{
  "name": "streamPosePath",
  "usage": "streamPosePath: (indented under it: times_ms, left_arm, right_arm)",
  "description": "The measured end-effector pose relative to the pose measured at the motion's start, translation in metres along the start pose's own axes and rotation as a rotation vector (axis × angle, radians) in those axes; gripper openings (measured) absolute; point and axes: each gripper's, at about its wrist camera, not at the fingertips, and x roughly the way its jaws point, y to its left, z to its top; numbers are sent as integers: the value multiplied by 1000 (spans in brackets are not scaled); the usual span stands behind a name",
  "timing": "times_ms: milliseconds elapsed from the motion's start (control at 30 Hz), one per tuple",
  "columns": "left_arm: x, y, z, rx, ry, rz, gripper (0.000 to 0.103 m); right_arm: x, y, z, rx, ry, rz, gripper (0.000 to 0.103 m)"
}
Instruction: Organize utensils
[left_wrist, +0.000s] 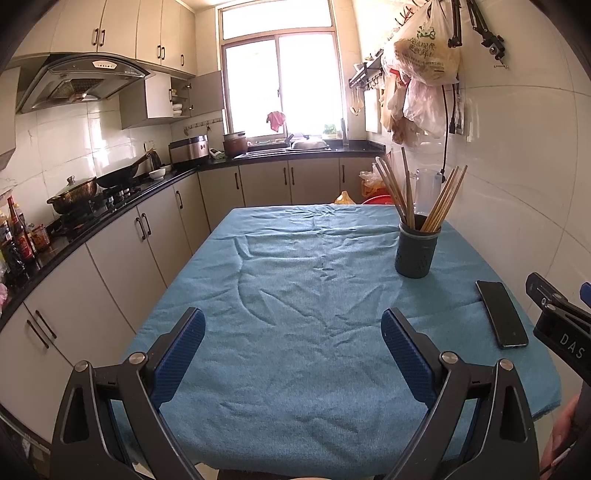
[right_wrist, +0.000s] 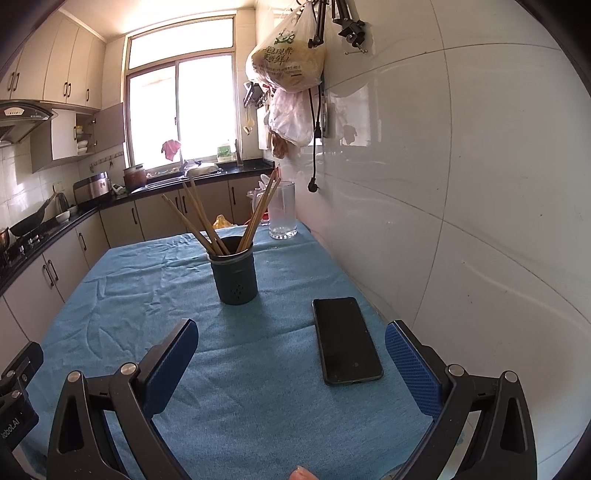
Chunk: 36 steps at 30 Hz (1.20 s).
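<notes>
A dark utensil holder stands upright on the blue tablecloth, far right of the table, with several wooden chopsticks leaning in it. It also shows in the right wrist view with the chopsticks. My left gripper is open and empty above the near middle of the cloth. My right gripper is open and empty near the table's right side, short of the holder. Part of the right gripper shows at the left wrist view's right edge.
A black phone lies flat between the right gripper's fingers and the holder, also in the left wrist view. A clear glass stands behind the holder by the tiled wall. Kitchen counters run along the left.
</notes>
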Motion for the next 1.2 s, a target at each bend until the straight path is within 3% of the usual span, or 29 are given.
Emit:
streamPosePath:
  times_ms: [1200]
  left_arm:
    - [-1, 1, 0, 0, 5, -1, 95]
  right_arm:
    - [7, 7, -5, -32, 22, 3, 103]
